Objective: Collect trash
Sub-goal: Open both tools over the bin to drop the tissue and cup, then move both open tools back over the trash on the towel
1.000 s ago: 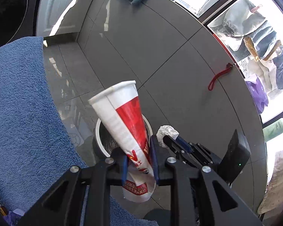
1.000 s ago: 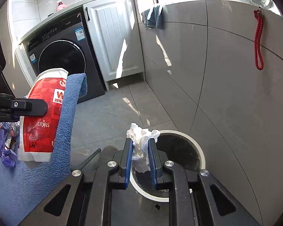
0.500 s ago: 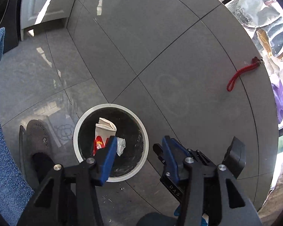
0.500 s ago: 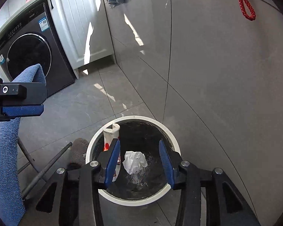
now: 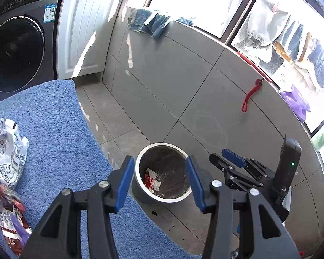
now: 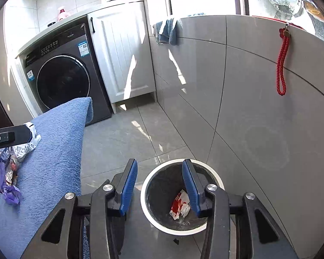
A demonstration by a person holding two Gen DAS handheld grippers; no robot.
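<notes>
Cup, tissue dropped into bin; both claws spread, empty.

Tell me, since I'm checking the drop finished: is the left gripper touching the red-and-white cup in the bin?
Apart. In the left wrist view the left gripper is open and empty, and the cup lies down inside the bin.

Home laundry rm/balcony: front-load washer under counter, tiled floor & walls, clothes drying outside window.
</notes>
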